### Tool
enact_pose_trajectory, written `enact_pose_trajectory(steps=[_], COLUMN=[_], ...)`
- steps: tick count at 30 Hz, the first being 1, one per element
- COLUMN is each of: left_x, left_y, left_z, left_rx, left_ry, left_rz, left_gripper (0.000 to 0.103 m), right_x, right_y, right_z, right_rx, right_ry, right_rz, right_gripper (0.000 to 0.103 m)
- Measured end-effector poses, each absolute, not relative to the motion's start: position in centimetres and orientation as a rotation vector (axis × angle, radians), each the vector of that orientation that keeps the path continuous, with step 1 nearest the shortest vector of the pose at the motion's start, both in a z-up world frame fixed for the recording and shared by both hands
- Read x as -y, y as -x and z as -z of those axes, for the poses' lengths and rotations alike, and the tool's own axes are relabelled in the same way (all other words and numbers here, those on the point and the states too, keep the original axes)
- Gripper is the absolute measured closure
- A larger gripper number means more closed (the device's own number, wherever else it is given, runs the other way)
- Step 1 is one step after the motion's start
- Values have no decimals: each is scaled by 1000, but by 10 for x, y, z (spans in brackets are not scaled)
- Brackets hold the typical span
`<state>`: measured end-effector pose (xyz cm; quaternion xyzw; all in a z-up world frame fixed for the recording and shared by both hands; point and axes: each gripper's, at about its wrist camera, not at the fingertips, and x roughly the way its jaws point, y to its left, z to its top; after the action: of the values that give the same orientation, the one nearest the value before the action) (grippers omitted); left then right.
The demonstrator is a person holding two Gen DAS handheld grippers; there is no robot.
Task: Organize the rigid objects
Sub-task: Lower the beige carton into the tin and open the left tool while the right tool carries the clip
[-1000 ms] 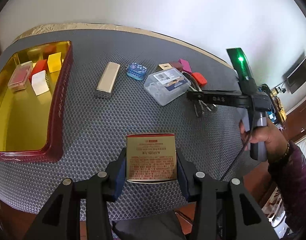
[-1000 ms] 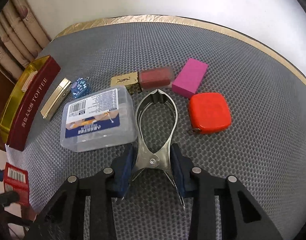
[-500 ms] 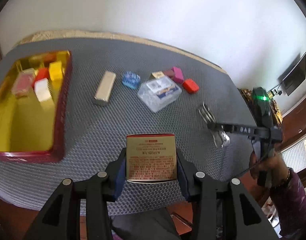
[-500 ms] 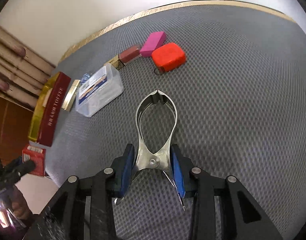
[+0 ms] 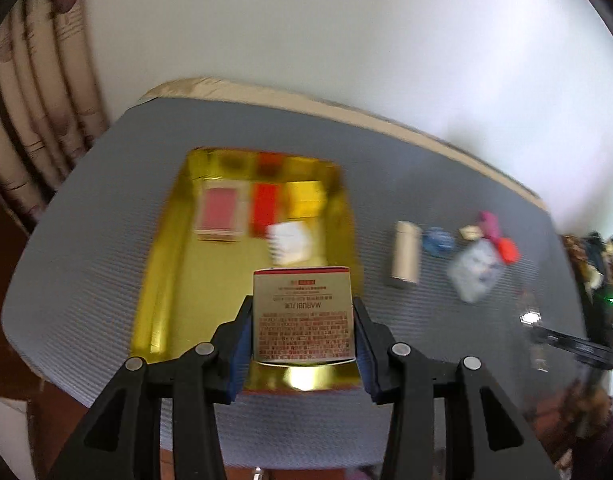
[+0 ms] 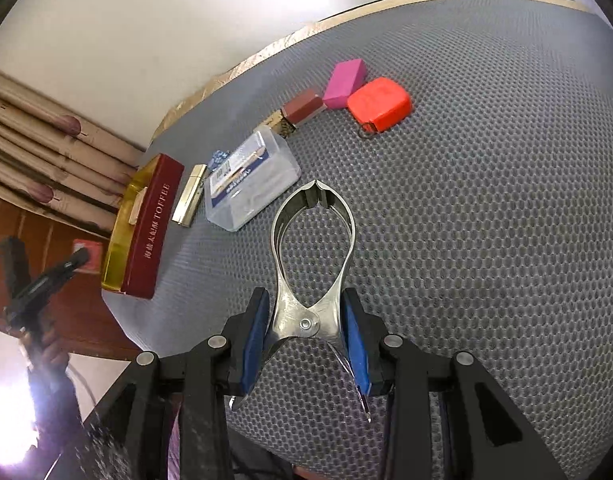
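Observation:
My left gripper [image 5: 303, 320] is shut on a small beige carton with red print [image 5: 303, 314], held above the near end of the gold-lined red tin [image 5: 154, 280]. Inside the tin lie a pink case [image 5: 219, 212], a red block [image 5: 265, 208], a yellow block [image 5: 306, 199] and a white block [image 5: 289, 242]. My right gripper [image 6: 304, 332] is shut on a shiny metal spring clamp [image 6: 312, 240], held over the grey mesh mat [image 6: 486, 240]. The tin [image 6: 146, 232] shows at the left of the right wrist view.
Loose on the mat are a gold bar [image 6: 190, 194], a clear plastic box [image 6: 252, 180], a small blue case [image 5: 437, 240], a brown block [image 6: 304, 108], a pink block [image 6: 344, 78] and a red tape measure [image 6: 378, 104]. A curtain [image 5: 38, 92] hangs left of the table.
My left gripper has swung left with the carton and now hangs over the tin. My right gripper has lifted the clamp away from the loose items and rolled.

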<state>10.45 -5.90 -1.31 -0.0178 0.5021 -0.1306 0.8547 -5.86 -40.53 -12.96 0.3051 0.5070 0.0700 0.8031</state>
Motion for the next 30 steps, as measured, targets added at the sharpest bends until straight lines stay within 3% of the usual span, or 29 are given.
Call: enact_pose_trajectory(steps=[13, 30], left_x=[43, 44], left_y=[-163, -179], left_z=[70, 85], left_rx=[-1092, -1094], left_ry=[-65, -173], left_rz=[179, 108], left_gripper=[58, 57], right_x=[417, 393], right_y=[54, 49], right_z=[122, 117], right_rx=[-1080, -1074], right_ry=[-668, -667], right_rz=[-140, -167], right_gripper=[69, 69])
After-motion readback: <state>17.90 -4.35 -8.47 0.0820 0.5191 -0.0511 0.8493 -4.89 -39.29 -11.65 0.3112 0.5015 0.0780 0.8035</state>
